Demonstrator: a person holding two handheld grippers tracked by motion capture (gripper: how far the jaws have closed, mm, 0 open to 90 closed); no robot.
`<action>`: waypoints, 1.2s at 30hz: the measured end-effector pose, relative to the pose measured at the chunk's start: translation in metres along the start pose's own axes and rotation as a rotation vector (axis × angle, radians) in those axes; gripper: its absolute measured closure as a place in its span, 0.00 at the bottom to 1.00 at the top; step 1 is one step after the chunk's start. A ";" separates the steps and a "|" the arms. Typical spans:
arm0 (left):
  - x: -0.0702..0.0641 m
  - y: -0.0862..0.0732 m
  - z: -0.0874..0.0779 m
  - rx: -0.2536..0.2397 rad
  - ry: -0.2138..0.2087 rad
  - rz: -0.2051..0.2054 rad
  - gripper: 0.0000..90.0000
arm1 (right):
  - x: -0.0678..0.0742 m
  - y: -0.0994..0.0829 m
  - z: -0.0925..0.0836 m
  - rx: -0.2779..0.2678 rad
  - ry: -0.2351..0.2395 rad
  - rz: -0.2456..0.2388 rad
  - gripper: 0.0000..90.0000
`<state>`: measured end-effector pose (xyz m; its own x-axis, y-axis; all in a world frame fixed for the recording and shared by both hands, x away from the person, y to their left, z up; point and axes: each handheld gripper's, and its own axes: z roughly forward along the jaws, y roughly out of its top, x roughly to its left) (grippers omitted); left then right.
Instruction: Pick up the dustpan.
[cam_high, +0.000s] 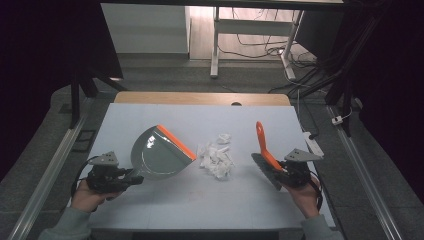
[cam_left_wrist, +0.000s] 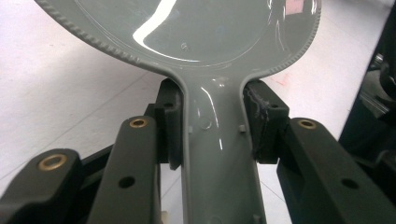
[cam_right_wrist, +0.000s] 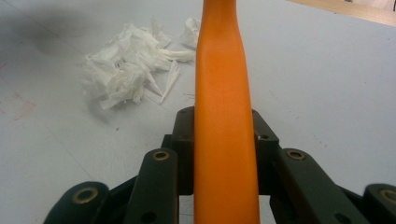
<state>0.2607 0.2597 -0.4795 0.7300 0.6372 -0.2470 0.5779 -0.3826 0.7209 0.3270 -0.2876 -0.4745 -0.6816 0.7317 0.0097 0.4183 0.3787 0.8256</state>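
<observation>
Two tools gripped: left gripper (cam_high: 131, 178) clamped on dustpan (cam_high: 159, 153) handle, right gripper (cam_high: 283, 176) on brush (cam_high: 265, 150); paper scraps (cam_high: 216, 156) mid-frame between, unswept; next, probably sweeping scraps panward.

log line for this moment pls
left gripper: shut on dustpan handle | right gripper: shut on brush handle | paper scraps: between them

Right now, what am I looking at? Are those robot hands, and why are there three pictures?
Not a robot: a person holds a pair of tongs in each hand. One camera looks down from above the white table. The other two ride on the tongs themselves. The left tongs are shut on the handle of a grey dustpan with an orange edge. The right tongs are shut on a brush with an orange handle. Between them lies a pile of torn white paper scraps.
</observation>
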 end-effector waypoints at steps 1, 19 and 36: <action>-0.001 0.000 0.001 0.004 -0.003 0.005 0.69 | 0.000 0.000 0.000 0.000 0.000 0.001 0.78; -0.014 0.003 0.029 0.134 -0.060 0.070 0.69 | 0.001 0.000 0.001 0.002 0.001 -0.002 0.78; -0.025 0.005 0.051 0.220 -0.100 0.099 0.69 | 0.001 0.000 0.002 0.005 0.000 -0.003 0.78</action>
<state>0.2641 0.2079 -0.5028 0.8131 0.5242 -0.2533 0.5594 -0.5828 0.5894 0.3273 -0.2859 -0.4755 -0.6831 0.7302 0.0071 0.4188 0.3839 0.8229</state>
